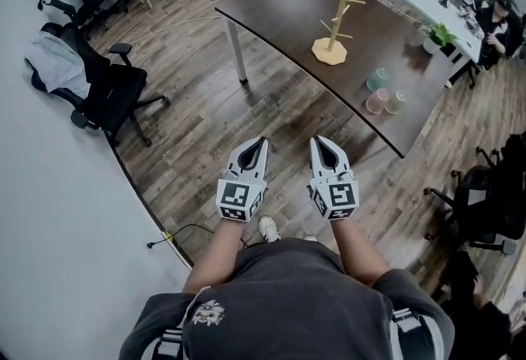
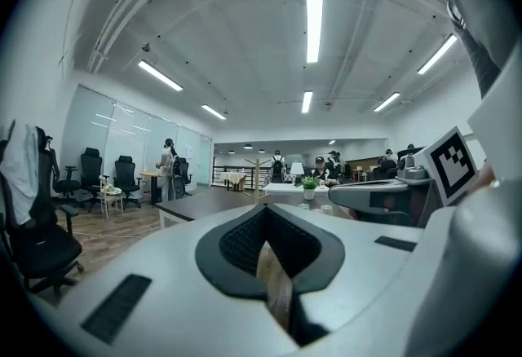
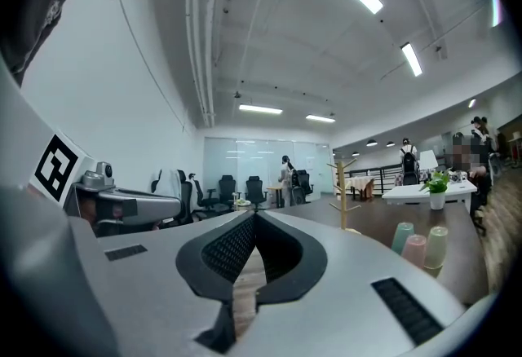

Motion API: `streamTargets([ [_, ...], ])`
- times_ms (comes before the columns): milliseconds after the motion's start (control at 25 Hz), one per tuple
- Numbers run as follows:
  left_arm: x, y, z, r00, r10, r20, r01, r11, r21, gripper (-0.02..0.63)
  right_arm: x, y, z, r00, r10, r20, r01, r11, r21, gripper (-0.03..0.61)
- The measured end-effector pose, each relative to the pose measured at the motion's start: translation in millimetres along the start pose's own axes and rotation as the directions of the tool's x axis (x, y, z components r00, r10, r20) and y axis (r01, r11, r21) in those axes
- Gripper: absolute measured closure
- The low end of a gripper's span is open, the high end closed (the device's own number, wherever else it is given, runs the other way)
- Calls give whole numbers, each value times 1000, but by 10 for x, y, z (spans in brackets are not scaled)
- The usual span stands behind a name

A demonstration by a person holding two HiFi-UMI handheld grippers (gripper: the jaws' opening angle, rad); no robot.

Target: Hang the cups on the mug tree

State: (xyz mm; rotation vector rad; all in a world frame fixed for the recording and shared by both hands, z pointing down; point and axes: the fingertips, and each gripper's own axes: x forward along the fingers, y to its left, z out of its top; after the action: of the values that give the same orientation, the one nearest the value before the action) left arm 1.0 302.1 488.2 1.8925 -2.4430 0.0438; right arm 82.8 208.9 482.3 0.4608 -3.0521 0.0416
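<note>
Three cups (image 1: 377, 101) stand in a tight cluster on the dark table (image 1: 279, 13), close to its right edge. The mug tree (image 1: 332, 30) stands farther off and a little to their left, with its pegs bare. Both grippers hang over the floor, short of the table's near edge and well apart from the cups. The right gripper (image 1: 316, 140) is the nearer one, and the cups lie ahead of it and off to its right. Its jaws are pressed together on nothing. The left gripper (image 1: 262, 140) is likewise closed and empty.
</note>
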Motion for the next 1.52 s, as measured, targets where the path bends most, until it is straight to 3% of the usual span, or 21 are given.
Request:
streamTargets([
  [240, 34, 249, -62, 999, -33, 6, 34, 999, -33, 614, 164, 94, 2, 1000, -28, 5, 27, 998, 63, 554],
  [800, 282, 488, -114, 996, -86, 13, 86, 994, -64, 614, 549, 27, -18, 998, -58, -25, 59, 997, 52, 554],
  [1520, 1676, 544, -81, 982, -190, -18, 190, 981, -41, 614, 1358, -966, -26, 992, -120, -38, 121, 992, 39, 554],
])
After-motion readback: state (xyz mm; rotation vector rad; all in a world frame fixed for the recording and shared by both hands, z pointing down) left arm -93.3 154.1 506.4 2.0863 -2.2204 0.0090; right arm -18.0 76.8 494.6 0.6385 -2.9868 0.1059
